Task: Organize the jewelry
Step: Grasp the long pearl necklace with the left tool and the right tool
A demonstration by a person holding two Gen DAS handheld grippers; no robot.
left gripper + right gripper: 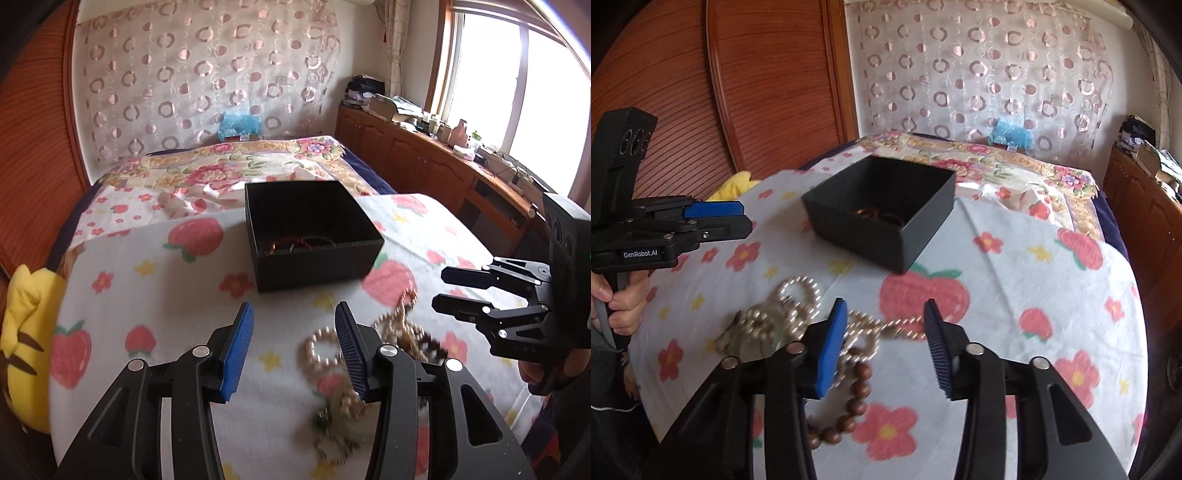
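A: Where does the sorting stand?

B: Partway, I'd judge. The black box point(314, 236) sits on the strawberry blanket point(155, 295) toward the middle of the bed, and it already holds a couple of reddish-brown bangles point(301, 243). A tangle of pearl strands point(798, 314) and a brown bead bracelet point(849, 402) still lie on the blanket toward the bed's near edge.

A: And the tongs?

B: The left tongs point(295, 350) are spread wide and hold nothing; the pearls lie under and beside the right-hand finger. The right tongs point(882, 347) are just as wide and empty, poised above the pile. The pile is blurred, so I can't count the strands.

A: Next move?

B: Probably a pick. One tongs must drop onto a single strand and close without dragging its neighbours, then carry it over the box wall.
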